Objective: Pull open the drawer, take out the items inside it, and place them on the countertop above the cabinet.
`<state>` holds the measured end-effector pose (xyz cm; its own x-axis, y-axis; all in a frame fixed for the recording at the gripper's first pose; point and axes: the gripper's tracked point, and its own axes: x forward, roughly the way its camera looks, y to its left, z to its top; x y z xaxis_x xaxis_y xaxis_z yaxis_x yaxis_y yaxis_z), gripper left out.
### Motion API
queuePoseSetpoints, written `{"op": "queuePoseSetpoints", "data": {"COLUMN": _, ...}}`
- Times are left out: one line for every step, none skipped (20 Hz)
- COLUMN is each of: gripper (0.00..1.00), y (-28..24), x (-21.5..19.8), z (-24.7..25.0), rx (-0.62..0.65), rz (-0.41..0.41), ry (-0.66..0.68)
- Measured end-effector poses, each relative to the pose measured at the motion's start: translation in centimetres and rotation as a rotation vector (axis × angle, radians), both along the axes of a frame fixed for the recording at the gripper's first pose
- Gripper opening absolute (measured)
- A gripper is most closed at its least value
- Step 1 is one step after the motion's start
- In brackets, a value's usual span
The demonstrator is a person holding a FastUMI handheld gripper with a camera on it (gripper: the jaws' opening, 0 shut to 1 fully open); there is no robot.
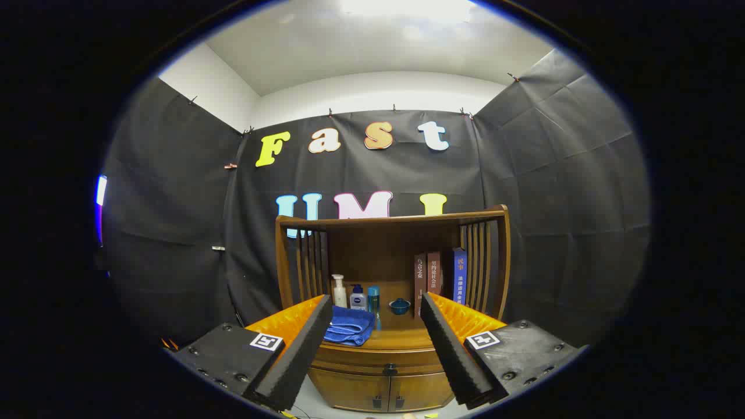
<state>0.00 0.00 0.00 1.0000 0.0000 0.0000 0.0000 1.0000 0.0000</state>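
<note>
The gripper (375, 343) hangs in the air with its 2 fingers (297, 349) spread wide and nothing between them, aimed at the wooden cabinet (381, 390) that stands well ahead. Framed in the gap between the fingers is the drawer (361, 368), a shallow curved wooden front just under the countertop (401, 338), fully closed, with a small dark knob (389, 369) at its middle. Below it sit 2 cabinet doors (355, 393), each with a small dark handle near the centre seam.

Risks, as I judge them: the knob is small and the fingers are wide and blunt, so they could close off-centre and slip off it, or catch a door handle below instead. A pull that is not straight out could jam the drawer or tug the whole cabinet forward. The contents are hidden, so their handling cannot be judged yet.

The countertop is already partly taken: a folded blue cloth (351, 327) lies at its front left, with 3 bottles (357, 298) behind it, a small blue bowl (400, 306) and 3 upright books (440, 280) further right, so careless placing could knock something over; the barest spot looks to be front centre-right
</note>
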Motion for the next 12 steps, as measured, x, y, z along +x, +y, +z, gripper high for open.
{"op": "queuePoseSetpoints", "data": {"gripper": 0.99, "y": -0.3, "x": 0.0, "z": 0.0, "rx": -0.004, "rz": -0.005, "ry": 0.0}}
{"op": "queuePoseSetpoints", "data": {"gripper": 0.99, "y": -0.3, "x": 0.1, "z": 0.0, "rx": -0.009, "rz": -0.006, "ry": 0.002}}
{"op": "queuePoseSetpoints", "data": {"gripper": 0.99, "y": -0.5, "x": 0.3, "z": -0.1, "rx": -0.015, "rz": -0.012, "ry": 0.005}}
{"op": "queuePoseSetpoints", "data": {"gripper": 0.99, "y": -0.4, "x": 0.5, "z": -0.1, "rx": -0.021, "rz": -0.012, "ry": 0.009}}
{"op": "queuePoseSetpoints", "data": {"gripper": 0.99, "y": -0.2, "x": 0.6, "z": -0.2, "rx": -0.024, "rz": -0.006, "ry": 0.015}}
{"op": "queuePoseSetpoints", "data": {"gripper": 0.99, "y": 0.1, "x": 0.6, "z": -0.2, "rx": -0.02, "rz": -0.002, "ry": 0.02}}
{"op": "queuePoseSetpoints", "data": {"gripper": 0.99, "y": 0.2, "x": 0.6, "z": -0.3, "rx": -0.019, "rz": -0.002, "ry": 0.023}}
{"op": "queuePoseSetpoints", "data": {"gripper": 0.99, "y": 0.1, "x": 0.7, "z": -0.3, "rx": -0.02, "rz": -0.006, "ry": 0.023}}
{"op": "queuePoseSetpoints", "data": {"gripper": 0.99, "y": 0.0, "x": 0.8, "z": -0.3, "rx": -0.021, "rz": -0.011, "ry": 0.021}}
{"op": "queuePoseSetpoints", "data": {"gripper": 0.99, "y": -0.1, "x": 0.9, "z": -0.2, "rx": -0.023, "rz": -0.017, "ry": 0.023}}
{"op": "queuePoseSetpoints", "data": {"gripper": 0.99, "y": -0.3, "x": 1.1, "z": -0.4, "rx": -0.027, "rz": -0.029, "ry": 0.026}}
{"op": "queuePoseSetpoints", "data": {"gripper": 0.99, "y": -0.4, "x": 1.1, "z": -0.4, "rx": -0.03, "rz": -0.033, "ry": 0.03}}
